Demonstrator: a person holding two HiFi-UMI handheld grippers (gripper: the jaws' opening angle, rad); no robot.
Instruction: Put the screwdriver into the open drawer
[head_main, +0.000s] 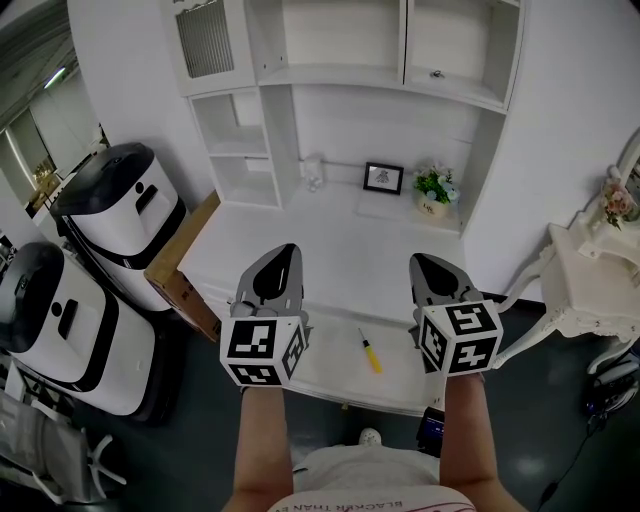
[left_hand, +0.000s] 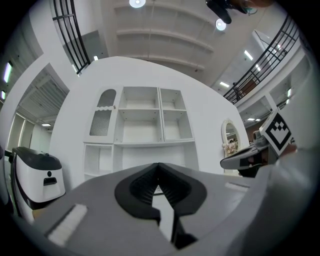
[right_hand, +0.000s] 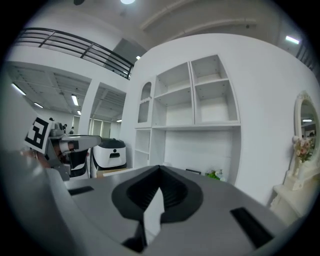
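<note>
The desk (head_main: 330, 250) is smooth white, the screwdriver (head_main: 371, 352) plastic-handled.

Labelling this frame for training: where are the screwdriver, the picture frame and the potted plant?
screwdriver (head_main: 370, 351), head view, on its yellow handle.
picture frame (head_main: 383, 178), head view, centre of the framed picture.
potted plant (head_main: 435, 186), head view, on its green leaves.

place: lab hall | signs: white hutch desk (head_main: 330, 250), white machines (head_main: 130, 215) (mezzanine railing (right_hand: 65, 40) overhead)

Screwdriver (head_main: 370, 352) tip: too small to tell. Desk (head_main: 330, 250) front edge: partly hidden behind left gripper (head_main: 288, 250) and right gripper (head_main: 420, 260). Framed picture (head_main: 383, 178): content unreadable. Shirt print (head_main: 375, 503): cut off at bottom edge.
</note>
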